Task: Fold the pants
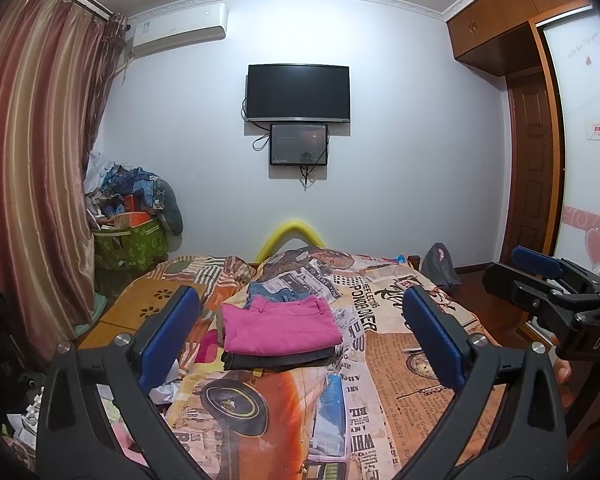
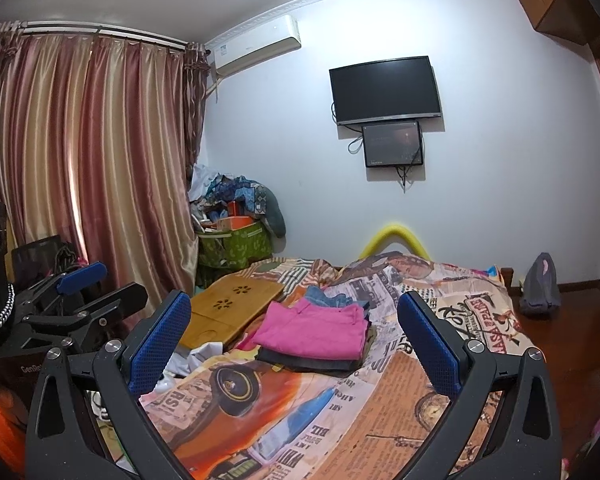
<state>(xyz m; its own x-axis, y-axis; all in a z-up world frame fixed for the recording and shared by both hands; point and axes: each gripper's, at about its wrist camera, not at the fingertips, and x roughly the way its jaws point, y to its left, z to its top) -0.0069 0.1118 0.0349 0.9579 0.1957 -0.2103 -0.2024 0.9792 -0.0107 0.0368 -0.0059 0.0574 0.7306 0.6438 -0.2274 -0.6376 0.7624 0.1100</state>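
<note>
Folded pink pants (image 1: 281, 325) lie on top of a stack on the bed, over folded dark pants (image 1: 278, 360), with blue jeans (image 1: 274, 294) behind. The stack also shows in the right wrist view, pink pants (image 2: 314, 330) over dark pants (image 2: 308, 360). My left gripper (image 1: 300, 332) is open and empty, held above the bed in front of the stack. My right gripper (image 2: 294, 340) is open and empty, also in front of the stack; it shows at the right edge of the left wrist view (image 1: 540, 280).
The bed has a newspaper-print cover (image 1: 400, 380). A wooden lap tray (image 1: 140, 312) lies on its left side. A green bin of clutter (image 1: 132, 240) stands by the curtain (image 1: 32, 180). A grey bag (image 1: 442, 266) sits on the floor at right. A TV (image 1: 298, 94) hangs on the wall.
</note>
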